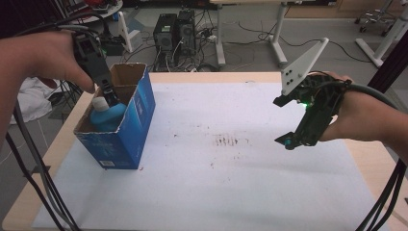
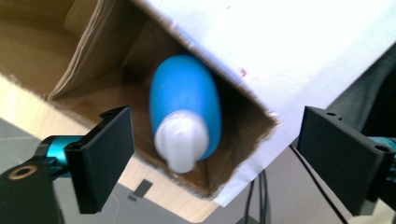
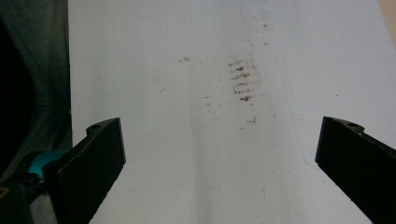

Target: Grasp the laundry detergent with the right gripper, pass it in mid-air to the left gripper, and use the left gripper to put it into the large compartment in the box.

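Black jaws of the left gripper (image 2: pixel 212 158) stand wide apart above the blue bottle (image 2: pixel 187 112), gripping nothing; the bottle sits inside the open blue carton (image 1: pixel 137 120) at the table's left, white cap (image 2: pixel 181 140) up. Placing looks done, with only the withdrawal left. Its base is hidden by the carton walls and slightly blurred. Farther right, the right gripper (image 3: pixel 217 154) hangs wide open and empty over the stained white sheet (image 3: pixel 196 140).

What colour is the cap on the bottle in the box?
White cap on a blue bottle, clearest in the left gripper view.
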Available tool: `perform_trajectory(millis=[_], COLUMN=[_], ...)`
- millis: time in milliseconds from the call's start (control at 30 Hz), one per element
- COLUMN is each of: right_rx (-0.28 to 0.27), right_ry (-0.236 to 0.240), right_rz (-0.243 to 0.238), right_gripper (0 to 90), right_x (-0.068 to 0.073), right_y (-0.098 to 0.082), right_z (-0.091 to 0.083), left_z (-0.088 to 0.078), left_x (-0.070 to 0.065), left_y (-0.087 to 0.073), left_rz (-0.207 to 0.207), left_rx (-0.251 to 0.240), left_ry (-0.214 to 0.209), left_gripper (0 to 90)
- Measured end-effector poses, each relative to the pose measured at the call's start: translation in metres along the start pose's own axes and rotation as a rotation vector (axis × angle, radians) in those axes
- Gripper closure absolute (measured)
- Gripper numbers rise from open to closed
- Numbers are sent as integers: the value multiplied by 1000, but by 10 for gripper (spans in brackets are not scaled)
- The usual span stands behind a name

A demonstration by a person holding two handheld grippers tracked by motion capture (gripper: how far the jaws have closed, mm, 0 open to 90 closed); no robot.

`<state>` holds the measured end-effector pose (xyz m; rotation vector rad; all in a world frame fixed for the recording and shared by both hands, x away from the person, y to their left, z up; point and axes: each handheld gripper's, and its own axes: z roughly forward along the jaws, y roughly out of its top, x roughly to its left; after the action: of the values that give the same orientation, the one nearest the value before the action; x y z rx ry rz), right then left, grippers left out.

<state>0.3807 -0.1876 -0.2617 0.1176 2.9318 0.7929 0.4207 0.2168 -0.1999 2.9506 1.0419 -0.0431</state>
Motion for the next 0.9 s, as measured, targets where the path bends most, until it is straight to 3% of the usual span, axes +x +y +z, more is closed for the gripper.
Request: perform_trajectory(millis=[467, 633, 767, 900], right_rx=[30, 61, 76, 101], right_ry=[-1, -3, -6, -6], right_rz=[12, 14, 8, 10], right_gripper=[7, 6, 6, 6], right_x=[-2, -2, -3, -4], right_y=[-1, -1, 0, 1], right_z=[-8, -13, -17, -19], left_z=[-11, -9, -4, 3], left_x=[-39, -55, -67, -78], left_y=[36, 51, 64, 71], left_rz=[181, 245, 330, 383], left_rx=[-17, -17, 13, 38], left_ry=[27, 11, -9, -22], left_gripper=[61, 33, 17, 16])
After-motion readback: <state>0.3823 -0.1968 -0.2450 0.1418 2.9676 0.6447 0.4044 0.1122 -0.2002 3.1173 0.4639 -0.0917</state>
